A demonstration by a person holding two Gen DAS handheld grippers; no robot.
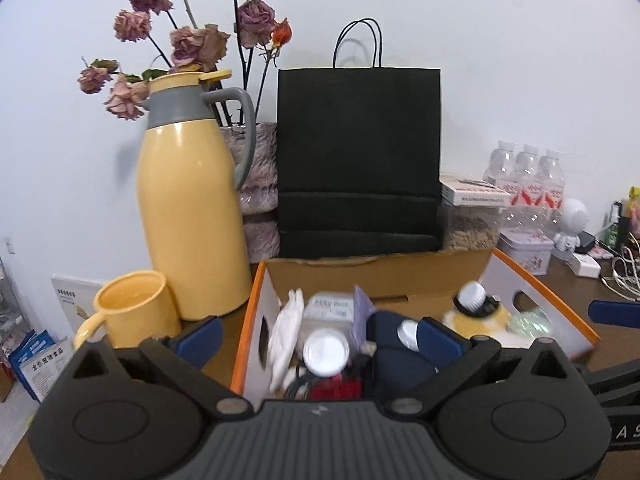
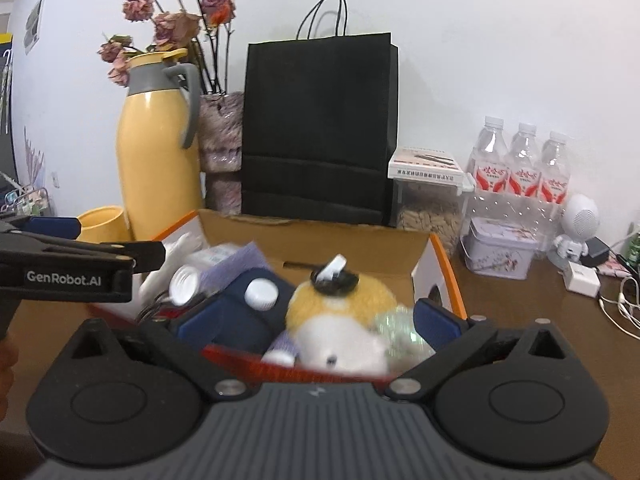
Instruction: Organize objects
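Orange-edged cardboard box (image 2: 438, 264) crammed with a yellow-and-white plush toy (image 2: 344, 320) and white-capped bottles, left gripper (image 1: 316, 336) and right gripper (image 2: 316, 320) both gaping wide — nothing clasped.

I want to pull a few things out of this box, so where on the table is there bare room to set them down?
Best patch: bare wood right of the cardboard box, in front of the floral tin and short of the white charger and cables. A narrow strip lies between the box and the yellow mug. The back row, from the yellow jug to the water bottles, is crowded.
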